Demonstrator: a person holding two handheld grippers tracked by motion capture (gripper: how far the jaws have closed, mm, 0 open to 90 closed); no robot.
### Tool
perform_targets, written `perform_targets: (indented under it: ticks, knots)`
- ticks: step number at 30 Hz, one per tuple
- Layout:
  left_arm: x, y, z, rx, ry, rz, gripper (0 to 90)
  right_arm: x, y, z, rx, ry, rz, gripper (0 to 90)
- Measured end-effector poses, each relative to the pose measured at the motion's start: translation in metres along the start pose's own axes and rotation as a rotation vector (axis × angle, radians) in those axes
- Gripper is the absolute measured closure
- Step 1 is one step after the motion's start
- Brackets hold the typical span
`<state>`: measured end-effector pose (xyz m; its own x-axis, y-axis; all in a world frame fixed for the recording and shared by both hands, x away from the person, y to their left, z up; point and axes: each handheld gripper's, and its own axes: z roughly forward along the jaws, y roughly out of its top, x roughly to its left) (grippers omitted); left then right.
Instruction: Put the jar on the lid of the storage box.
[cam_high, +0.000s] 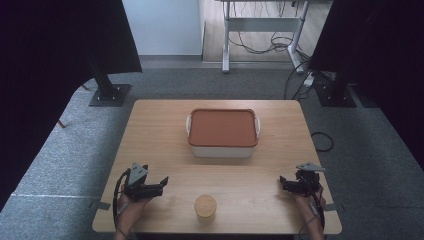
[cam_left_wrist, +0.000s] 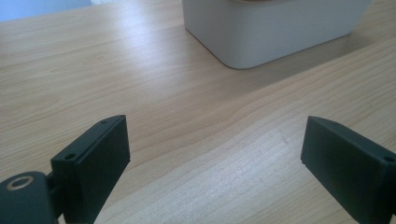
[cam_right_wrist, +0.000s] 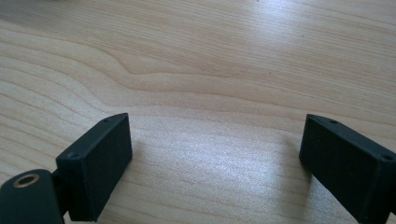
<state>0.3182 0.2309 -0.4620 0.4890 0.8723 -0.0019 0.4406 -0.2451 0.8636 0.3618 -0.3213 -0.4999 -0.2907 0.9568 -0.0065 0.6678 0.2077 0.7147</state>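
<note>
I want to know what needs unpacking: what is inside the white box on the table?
The white box is closed by a flat orange-brown lid that covers its whole top, so whatever is inside is hidden. Nothing rests on the lid.

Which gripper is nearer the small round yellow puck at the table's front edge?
Left. The left gripper sits just left of the small round yellow puck; the right gripper is farther off to its right.

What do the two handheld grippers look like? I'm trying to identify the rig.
Both the left gripper and right gripper are black, each topped with a grey three-cornered plate and trailing a black cable. Their fingers are flat, blocky black pads with small screw holes.
</note>
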Motion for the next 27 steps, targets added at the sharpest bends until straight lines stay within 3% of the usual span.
perform_targets:
  ticks: [27]
  knots:
    - [-0.030,-0.002,-0.020,-0.044,-0.072,0.022,3.6,0.000,0.000,0.000,0.000,0.005,-0.005,8.5]
